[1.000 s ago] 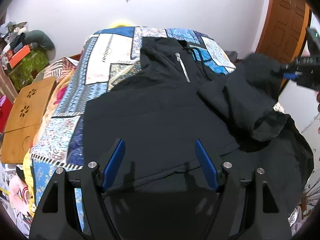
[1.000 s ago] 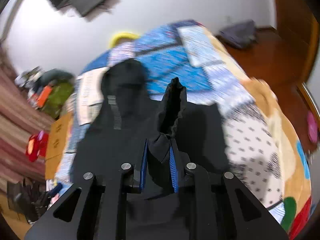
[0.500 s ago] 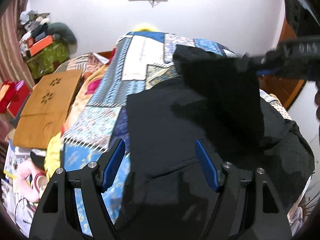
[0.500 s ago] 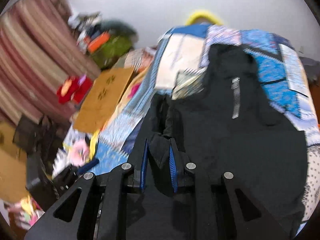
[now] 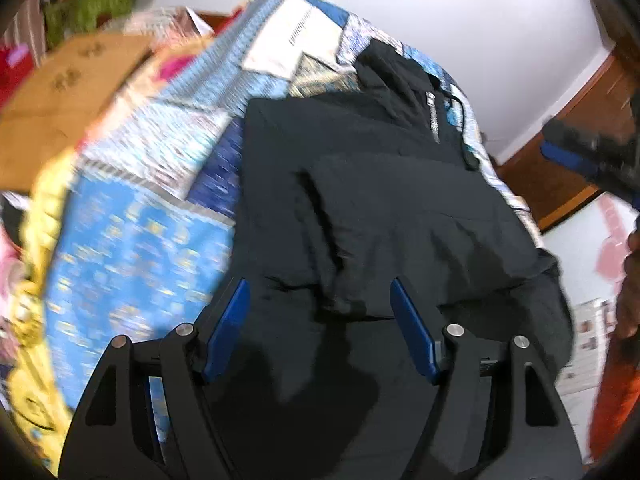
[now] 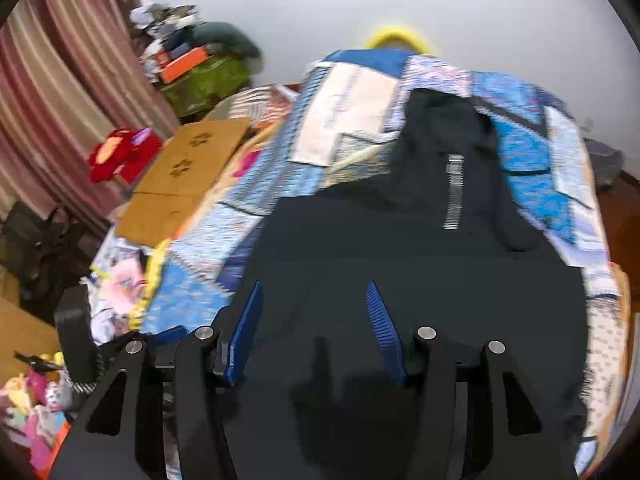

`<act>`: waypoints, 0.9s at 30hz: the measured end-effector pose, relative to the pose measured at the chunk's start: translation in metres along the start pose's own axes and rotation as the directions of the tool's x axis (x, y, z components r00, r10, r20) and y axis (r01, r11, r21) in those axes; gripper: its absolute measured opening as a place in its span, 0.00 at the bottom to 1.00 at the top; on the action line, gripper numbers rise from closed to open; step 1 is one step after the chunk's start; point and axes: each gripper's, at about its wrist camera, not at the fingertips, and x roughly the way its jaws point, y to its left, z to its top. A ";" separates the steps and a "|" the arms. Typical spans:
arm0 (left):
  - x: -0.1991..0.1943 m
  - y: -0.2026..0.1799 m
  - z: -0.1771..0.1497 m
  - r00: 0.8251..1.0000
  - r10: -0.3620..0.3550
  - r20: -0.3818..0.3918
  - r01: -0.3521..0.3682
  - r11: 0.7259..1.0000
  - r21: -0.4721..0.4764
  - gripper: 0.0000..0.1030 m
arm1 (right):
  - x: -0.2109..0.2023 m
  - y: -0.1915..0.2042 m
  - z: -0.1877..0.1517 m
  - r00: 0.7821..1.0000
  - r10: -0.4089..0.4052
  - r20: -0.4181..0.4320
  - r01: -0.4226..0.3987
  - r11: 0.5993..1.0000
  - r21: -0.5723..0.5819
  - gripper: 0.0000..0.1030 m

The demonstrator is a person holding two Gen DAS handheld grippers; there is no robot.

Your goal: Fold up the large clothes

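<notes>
Black jacket (image 6: 420, 248) lies flat on the bed (image 6: 352, 92) over the blue patchwork quilt (image 5: 152, 216), zipper (image 6: 454, 192) up near the far end, a sleeve (image 5: 400, 216) folded across the body. Left tool (image 5: 320, 308) above the near hem, jaws wide apart, nothing gripped. Right tool (image 6: 316, 312) jaws opening, pads clear of the fabric, nothing between them. Wooden board (image 6: 188, 164) beside the bed on the left. Frames blurred.

Right claw (image 6: 314, 324) opening, empty, over black jacket (image 6: 420, 280).
</notes>
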 end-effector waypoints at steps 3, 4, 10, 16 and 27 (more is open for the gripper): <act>0.019 -0.003 -0.001 0.996 -0.075 -0.050 0.073 0.996 -0.044 0.69 | -0.006 -0.028 -0.013 0.995 -0.099 0.005 0.099 0.995 0.016 0.51; 0.024 -0.004 -0.002 0.995 -0.079 -0.062 0.076 0.996 -0.055 0.69 | -0.007 -0.043 -0.020 0.991 -0.137 -0.002 0.137 0.990 0.022 0.51; 0.060 -0.010 -0.007 0.989 -0.066 -0.132 0.053 0.993 -0.102 0.47 | -0.021 -0.113 -0.057 0.964 -0.261 -0.049 0.264 0.959 0.099 0.52; 0.033 -0.049 -0.006 0.994 0.106 -0.012 -0.105 0.992 0.069 0.27 | -0.042 -0.174 -0.082 0.940 -0.334 -0.069 0.341 0.915 0.215 0.52; -0.043 -0.129 0.059 0.940 0.145 0.310 -0.236 0.930 0.280 0.19 | -0.081 -0.205 -0.088 0.936 -0.352 0.003 0.333 0.889 0.315 0.52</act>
